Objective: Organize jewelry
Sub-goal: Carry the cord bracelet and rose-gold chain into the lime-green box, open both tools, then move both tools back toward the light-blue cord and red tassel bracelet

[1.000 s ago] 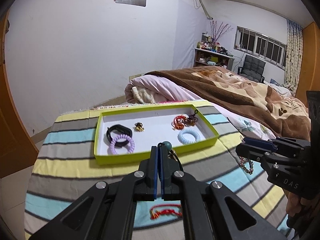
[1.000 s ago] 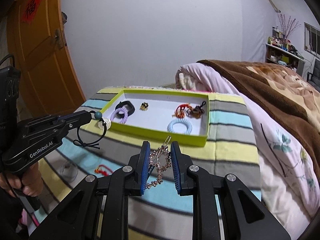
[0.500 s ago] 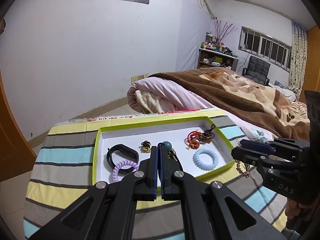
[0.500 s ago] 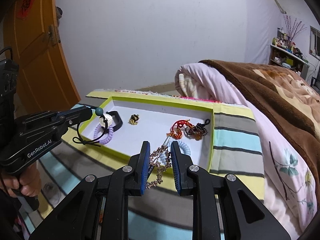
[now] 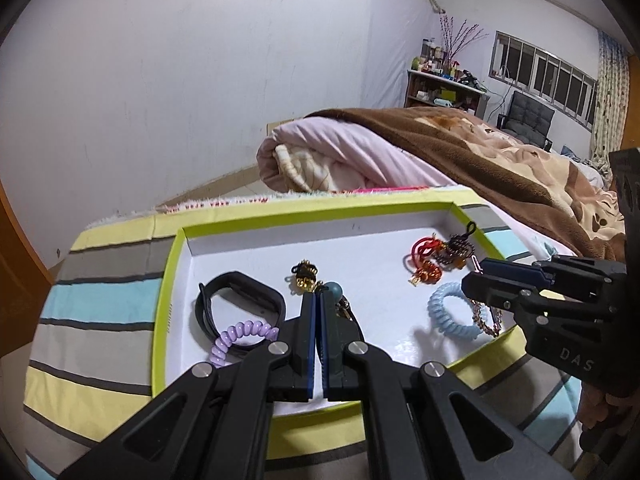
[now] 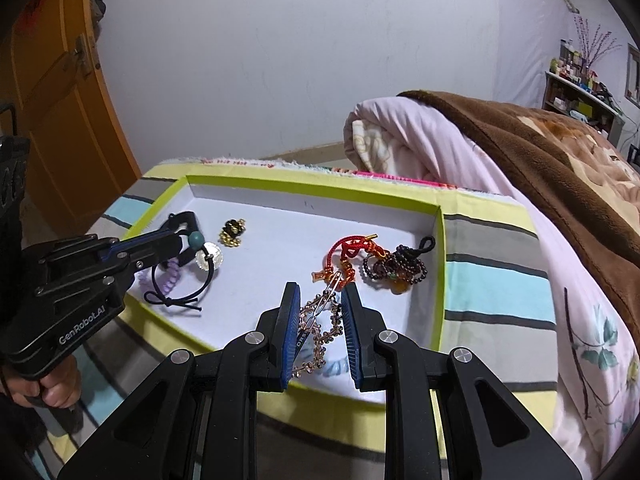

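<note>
The left gripper (image 5: 319, 304) is clenched on a black hair tie (image 6: 188, 292) with a teal bead (image 6: 196, 237) and a pale disc (image 6: 209, 259); the bead sits right at the fingertips and the cord loop dangles below them over the left part of the tray (image 6: 438, 264), its knot low against the white floor. The right gripper (image 6: 318, 300) grasps a rose-gold chain bracelet (image 6: 318, 330), which hangs bunched between its blue pads above the tray's near edge, a thin metal clasp poking up past the tips. Under it lies a light blue coil tie (image 5: 448, 314), partly hidden by the chain. Near the tray's left edge a black band (image 5: 240, 300) rests with a lilac coil tie (image 5: 240, 338) across it, both just under the left gripper's load. A small gold-and-black charm (image 6: 232, 232) lies towards the far left corner. By the right edge, a red knotted cord (image 6: 348, 256) touches a dark bead bracelet (image 6: 396, 268). The tray stands on a striped cloth (image 6: 496, 292).
</note>
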Action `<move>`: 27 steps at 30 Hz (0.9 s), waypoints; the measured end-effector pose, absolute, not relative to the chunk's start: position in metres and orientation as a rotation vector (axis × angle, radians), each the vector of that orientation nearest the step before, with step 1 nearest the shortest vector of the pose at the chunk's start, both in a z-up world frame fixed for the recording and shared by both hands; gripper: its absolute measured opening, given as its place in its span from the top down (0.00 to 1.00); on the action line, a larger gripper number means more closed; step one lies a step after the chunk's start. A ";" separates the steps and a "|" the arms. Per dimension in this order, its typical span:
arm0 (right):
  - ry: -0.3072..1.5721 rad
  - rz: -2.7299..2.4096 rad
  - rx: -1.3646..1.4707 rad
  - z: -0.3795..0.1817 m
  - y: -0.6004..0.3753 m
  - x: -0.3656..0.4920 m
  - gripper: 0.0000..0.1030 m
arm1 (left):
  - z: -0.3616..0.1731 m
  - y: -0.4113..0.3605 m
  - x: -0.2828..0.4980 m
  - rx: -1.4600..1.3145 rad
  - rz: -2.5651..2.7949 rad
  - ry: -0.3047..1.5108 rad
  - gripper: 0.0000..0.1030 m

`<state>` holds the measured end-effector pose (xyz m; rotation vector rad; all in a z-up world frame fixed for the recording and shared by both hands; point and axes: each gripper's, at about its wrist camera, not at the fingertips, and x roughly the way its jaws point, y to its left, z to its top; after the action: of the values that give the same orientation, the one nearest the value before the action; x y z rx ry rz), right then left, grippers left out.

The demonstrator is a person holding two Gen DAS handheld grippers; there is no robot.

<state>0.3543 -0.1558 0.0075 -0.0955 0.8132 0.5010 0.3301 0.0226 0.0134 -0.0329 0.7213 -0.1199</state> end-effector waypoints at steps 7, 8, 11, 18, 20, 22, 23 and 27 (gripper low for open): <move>0.854 0.481 -0.079 -0.008 -0.159 0.365 0.79 | 0.004 0.022 0.335 -0.037 -0.138 0.749 0.98; 0.858 0.480 -0.079 -0.009 -0.159 0.365 0.79 | 0.003 0.022 0.335 -0.038 -0.139 0.751 0.98; 0.858 0.481 -0.081 -0.009 -0.159 0.365 0.79 | 0.001 0.024 0.336 -0.042 -0.144 0.759 0.98; 0.827 0.474 -0.066 0.002 -0.165 0.356 0.76 | 0.008 0.022 0.330 -0.036 -0.144 0.749 0.96; 0.820 0.474 -0.063 0.006 -0.166 0.351 0.75 | 0.010 0.023 0.327 -0.035 -0.142 0.748 0.96; 0.806 0.477 -0.060 0.012 -0.168 0.342 0.74 | 0.013 0.022 0.324 -0.038 -0.140 0.748 0.95; 0.801 0.477 -0.058 0.015 -0.169 0.338 0.74 | 0.015 0.023 0.321 -0.043 -0.141 0.745 0.94; 0.773 0.483 -0.047 0.029 -0.175 0.318 0.74 | 0.024 0.021 0.307 -0.041 -0.137 0.731 0.94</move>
<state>0.3179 -0.1753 0.0291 -0.0470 0.7733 0.4832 0.3072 0.0212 0.0243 -0.0411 0.7305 -0.1372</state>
